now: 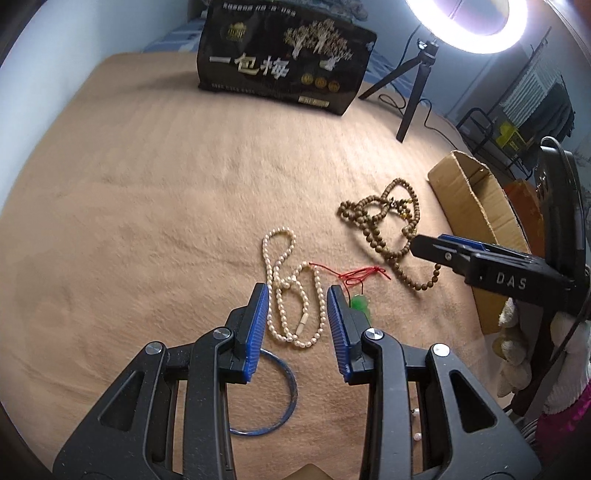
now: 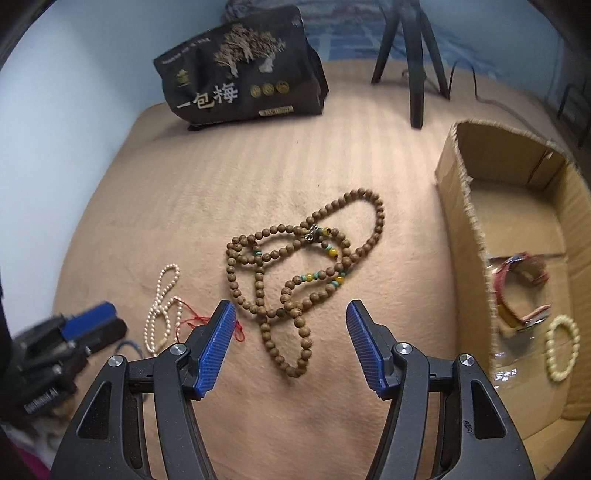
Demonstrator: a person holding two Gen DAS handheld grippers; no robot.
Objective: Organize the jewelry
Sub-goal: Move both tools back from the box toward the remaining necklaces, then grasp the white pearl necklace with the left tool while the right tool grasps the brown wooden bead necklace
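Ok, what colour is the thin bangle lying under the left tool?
Blue bangle, clearest in the left wrist view.

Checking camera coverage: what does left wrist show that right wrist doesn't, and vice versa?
Left wrist only: lit ring light, green pendant, most of the blue bangle.
Right wrist only: cardboard box interior, holding a red watch strap and cream bead bracelet.
Both: brown bead necklace, pearl necklace, red cord, black snack bag, tripod, both open claws.

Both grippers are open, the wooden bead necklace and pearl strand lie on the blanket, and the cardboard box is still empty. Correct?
Not quite: the cardboard box is not empty. The right wrist view shows a red strap and a pale bead bracelet inside it. The rest stands.
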